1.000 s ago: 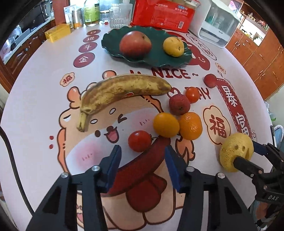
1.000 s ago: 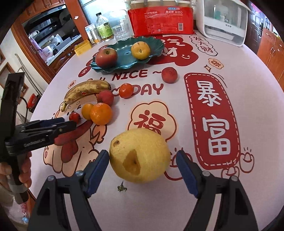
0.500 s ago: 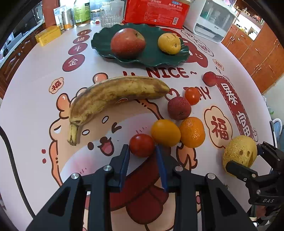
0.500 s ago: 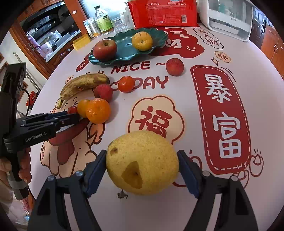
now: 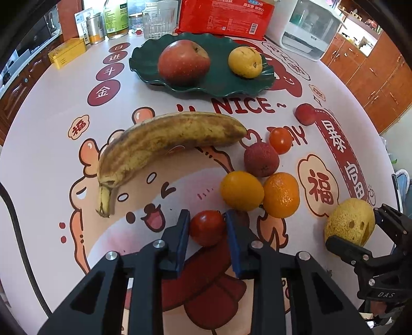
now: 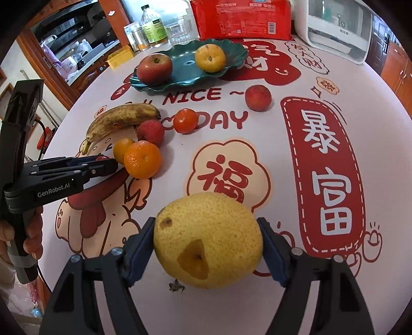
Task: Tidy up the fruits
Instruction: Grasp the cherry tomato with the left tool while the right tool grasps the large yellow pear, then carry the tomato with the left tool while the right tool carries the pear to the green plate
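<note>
My left gripper (image 5: 207, 228) is shut on a small red tomato (image 5: 207, 228) low on the table; it also shows in the right wrist view (image 6: 103, 161). My right gripper (image 6: 207, 241) is shut on a large yellow pear (image 6: 208, 239), which also shows in the left wrist view (image 5: 349, 223). A green plate (image 5: 221, 82) at the back holds a red apple (image 5: 184, 61) and a small yellow fruit (image 5: 244, 61). A spotted banana (image 5: 164, 141), a yellow-orange fruit (image 5: 242, 190), an orange (image 5: 282, 194), a red lychee-like fruit (image 5: 261, 159), another tomato (image 5: 280, 140) and a red fruit (image 5: 305, 113) lie loose.
A red package (image 5: 226, 15), glass cups (image 5: 157, 18), bottles and a can (image 5: 95, 28), a yellow box (image 5: 67, 51) and a white appliance (image 5: 311, 33) stand along the back edge. Wooden cabinets (image 5: 373, 77) are to the right of the table.
My left gripper moved forward and closed on the small red tomato. My right gripper closed its fingers onto the pear.
</note>
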Tool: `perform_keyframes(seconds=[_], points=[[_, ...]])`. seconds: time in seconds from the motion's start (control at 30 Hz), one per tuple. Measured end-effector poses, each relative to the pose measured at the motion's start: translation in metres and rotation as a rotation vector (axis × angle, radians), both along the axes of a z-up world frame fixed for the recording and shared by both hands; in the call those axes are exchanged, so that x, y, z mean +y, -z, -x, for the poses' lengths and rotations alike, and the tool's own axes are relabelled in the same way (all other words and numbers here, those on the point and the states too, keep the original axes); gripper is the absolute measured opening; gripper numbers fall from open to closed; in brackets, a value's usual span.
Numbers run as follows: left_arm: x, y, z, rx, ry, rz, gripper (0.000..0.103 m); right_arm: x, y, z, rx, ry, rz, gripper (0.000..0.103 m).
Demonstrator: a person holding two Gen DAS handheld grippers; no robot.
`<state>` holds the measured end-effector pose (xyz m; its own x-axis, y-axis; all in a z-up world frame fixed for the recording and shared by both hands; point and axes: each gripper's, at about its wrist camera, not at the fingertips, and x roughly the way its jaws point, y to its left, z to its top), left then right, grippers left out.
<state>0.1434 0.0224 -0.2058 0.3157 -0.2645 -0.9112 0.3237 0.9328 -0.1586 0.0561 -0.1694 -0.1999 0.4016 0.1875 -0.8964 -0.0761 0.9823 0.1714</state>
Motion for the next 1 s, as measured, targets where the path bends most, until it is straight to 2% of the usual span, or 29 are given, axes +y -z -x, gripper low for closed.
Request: perform_keyframes(seconds=[0.27, 0.5, 0.77, 1.0], points=[[0.003, -0.006, 0.016, -0.005, 0.010, 0.010, 0.026, 0.003, -0.002, 0.001, 0.005, -0.017, 0.027, 0.075], [0.004, -0.029, 0.030, -0.039, 0.028, 0.024, 0.026, 0.009, -0.014, 0.008, -0.006, -0.042, 0.030, 0.074], [0.005, -0.080, 0.029, -0.109, 0.025, 0.042, 0.025, 0.015, -0.059, 0.005, -0.087, -0.061, 0.011, 0.074], [0.004, -0.136, 0.021, -0.194, 0.045, 0.048, 0.026, 0.011, -0.106, -0.013, -0.112, -0.054, -0.034, 0.074]])
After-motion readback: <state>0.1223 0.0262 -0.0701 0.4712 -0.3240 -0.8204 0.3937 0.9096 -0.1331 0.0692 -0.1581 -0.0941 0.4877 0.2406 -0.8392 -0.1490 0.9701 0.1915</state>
